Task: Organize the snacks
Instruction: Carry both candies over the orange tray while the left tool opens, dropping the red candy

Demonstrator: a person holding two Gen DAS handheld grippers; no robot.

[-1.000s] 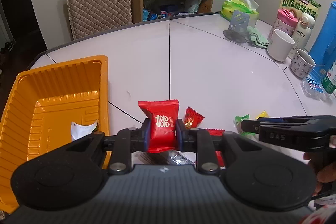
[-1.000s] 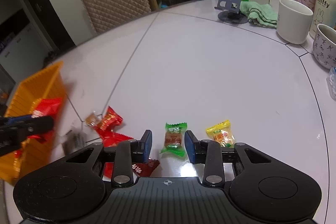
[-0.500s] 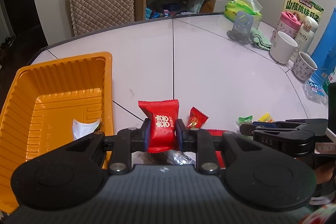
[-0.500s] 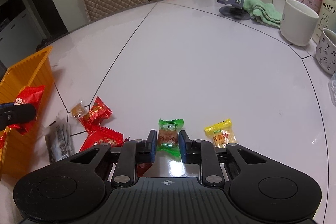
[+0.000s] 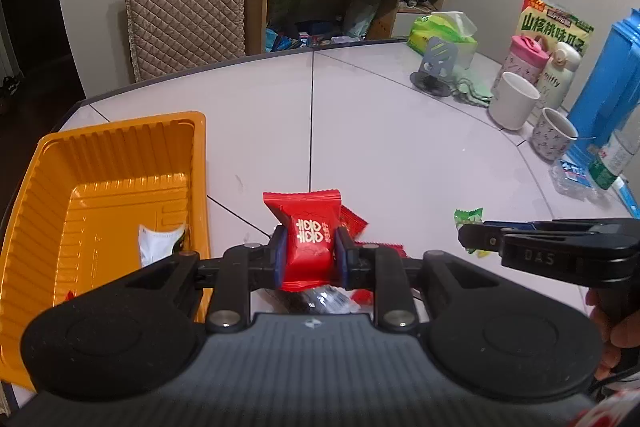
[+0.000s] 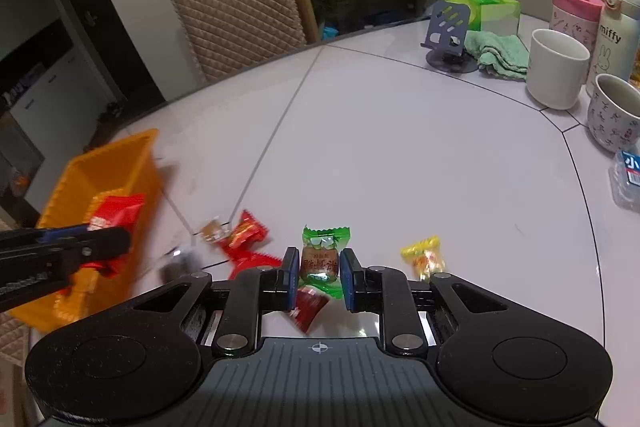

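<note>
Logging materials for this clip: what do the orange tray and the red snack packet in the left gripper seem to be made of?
Orange tray: apparently thin moulded plastic, slightly glossy; its walls are ribbed and the floor has pressed ridges that catch the light. Red snack packet: looks like a printed plastic or foil film wrapper, smooth and creased, with a serrated crimped top edge; the exact film cannot be told.

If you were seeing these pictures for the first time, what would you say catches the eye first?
Most striking is the red packet pinched in the left gripper, beside the orange tray on the table's left. The right gripper is shut on a green candy, with a yellow candy lying just to its right. Red sweets are scattered between gripper and tray.
</note>
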